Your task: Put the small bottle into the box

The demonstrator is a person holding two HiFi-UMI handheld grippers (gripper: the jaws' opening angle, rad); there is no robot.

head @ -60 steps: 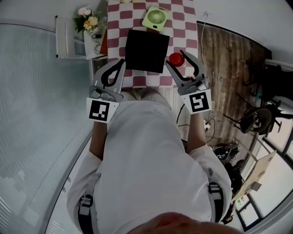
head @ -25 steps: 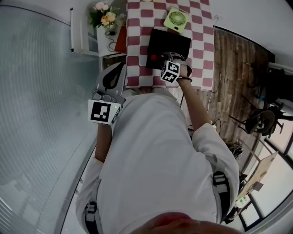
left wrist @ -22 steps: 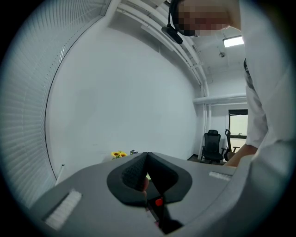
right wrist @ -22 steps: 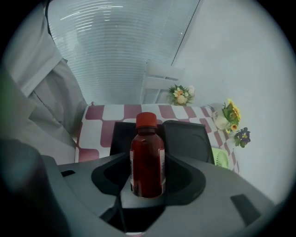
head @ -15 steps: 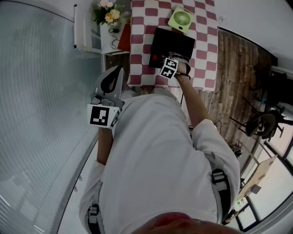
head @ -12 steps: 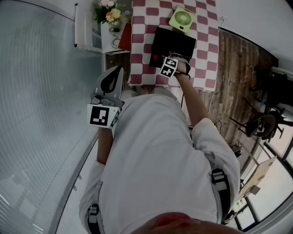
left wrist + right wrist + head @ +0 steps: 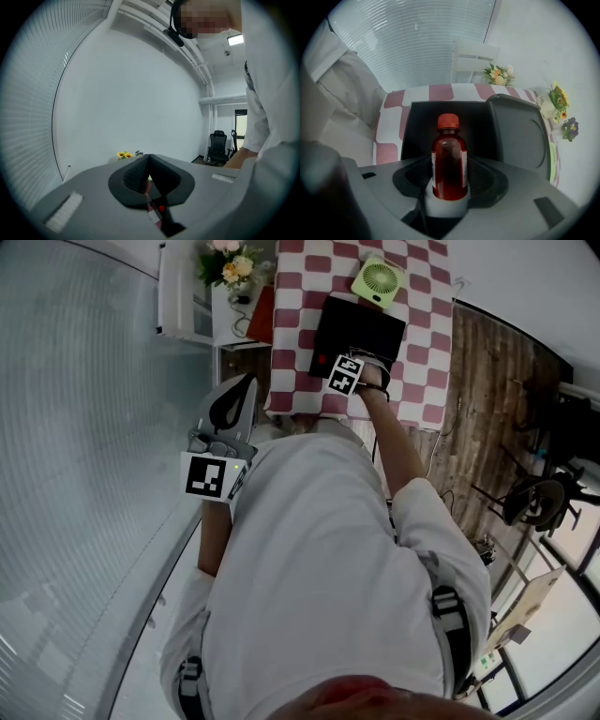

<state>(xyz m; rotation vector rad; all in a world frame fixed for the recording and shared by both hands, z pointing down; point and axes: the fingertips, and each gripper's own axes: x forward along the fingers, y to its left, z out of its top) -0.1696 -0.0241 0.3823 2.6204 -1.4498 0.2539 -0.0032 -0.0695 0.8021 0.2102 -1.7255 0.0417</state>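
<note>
The right claw (image 7: 450, 180) has carried the bottle (image 7: 449, 161) from the table (image 7: 291, 352) over the open box (image 7: 417, 126), clamping it upright, cap uppermost. The left claw (image 7: 149, 176) is closed and empty.

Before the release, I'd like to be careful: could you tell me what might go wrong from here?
The right gripper holds the small bottle only by its lower end, so it may tip or slip on release. The box has its open lid close beside the bottle; the gripper could knock it.
</note>
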